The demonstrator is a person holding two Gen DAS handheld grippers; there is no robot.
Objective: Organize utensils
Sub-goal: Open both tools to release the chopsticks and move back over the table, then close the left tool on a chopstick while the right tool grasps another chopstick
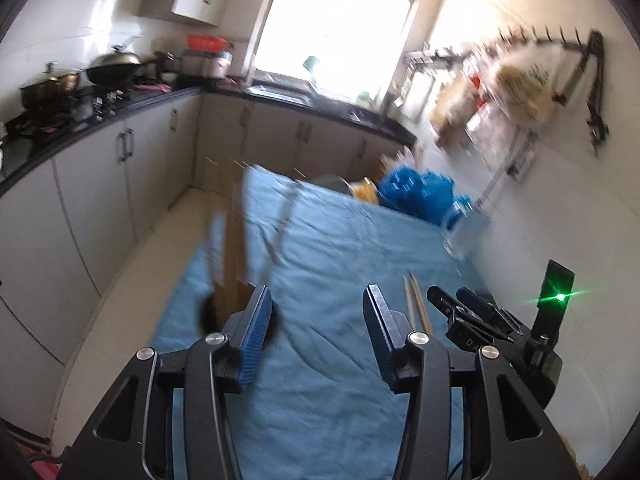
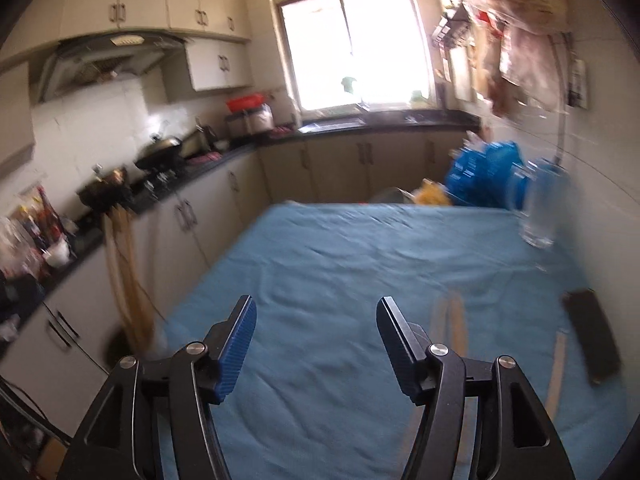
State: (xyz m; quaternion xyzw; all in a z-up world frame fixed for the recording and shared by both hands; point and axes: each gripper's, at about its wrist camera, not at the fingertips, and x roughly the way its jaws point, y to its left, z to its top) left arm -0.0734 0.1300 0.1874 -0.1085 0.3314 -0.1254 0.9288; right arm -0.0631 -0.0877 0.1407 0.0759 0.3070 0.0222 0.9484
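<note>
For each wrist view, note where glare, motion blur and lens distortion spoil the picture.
Left wrist view: window blown out white, hanging bags and glass smeared, cabinets bowed by the fisheye. Right wrist view: same window glare, chopsticks on the blue cloth blurred, frame edges curved and dark.

Daylight from blown-out window (image 1: 340, 20); glare on right wall (image 1: 472, 8). Motion blur throughout, heaviest right. Fisheye bending, dark corner vignette.
</note>
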